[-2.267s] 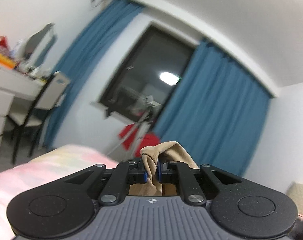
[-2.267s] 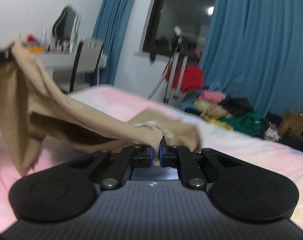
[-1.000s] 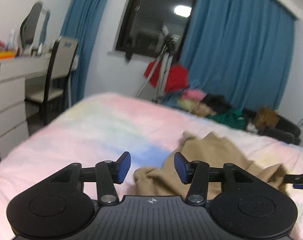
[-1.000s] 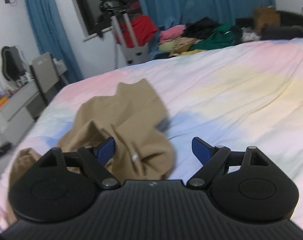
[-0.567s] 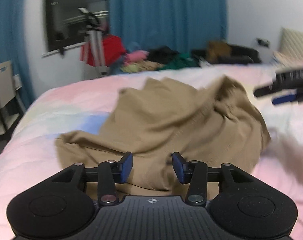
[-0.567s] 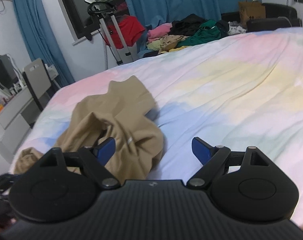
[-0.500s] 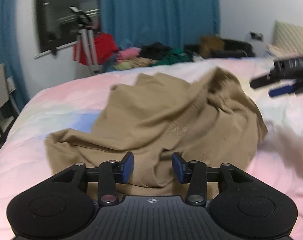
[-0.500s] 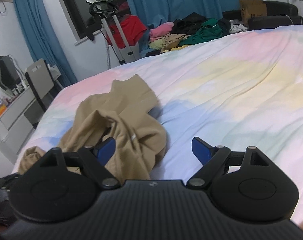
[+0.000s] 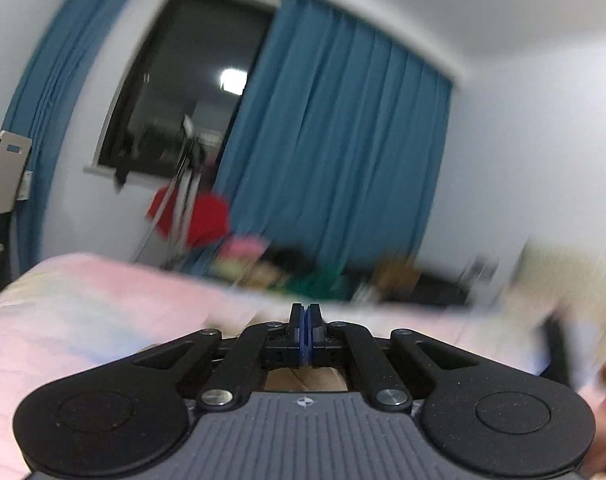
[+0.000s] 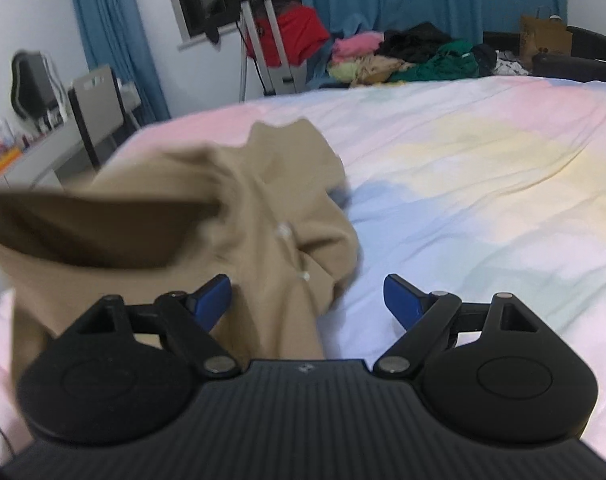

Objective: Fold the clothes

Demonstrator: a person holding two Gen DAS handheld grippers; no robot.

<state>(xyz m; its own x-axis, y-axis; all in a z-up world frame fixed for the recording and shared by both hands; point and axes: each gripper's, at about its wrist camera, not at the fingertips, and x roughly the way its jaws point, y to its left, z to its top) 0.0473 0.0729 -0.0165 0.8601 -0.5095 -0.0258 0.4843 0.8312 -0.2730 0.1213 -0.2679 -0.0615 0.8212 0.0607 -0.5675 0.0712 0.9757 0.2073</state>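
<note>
One tan, soft cloth garment (image 10: 223, 216) lies crumpled, not folded, on the bed with the pastel rainbow sheet (image 10: 483, 168). Its left part is lifted off the sheet and stretches out of the picture to the left, toward the side where the left gripper should be. The right gripper (image 10: 307, 292) has its jaws spread wide and holds nothing; the garment lies just ahead of it and to its left, touching or passing under the left jaw. The left gripper (image 9: 305, 330) has its jaws pressed together; a bit of tan shows below them, so I judge it pinches the garment, but the view is blurred. Two grippers, one garment on the bed.
</note>
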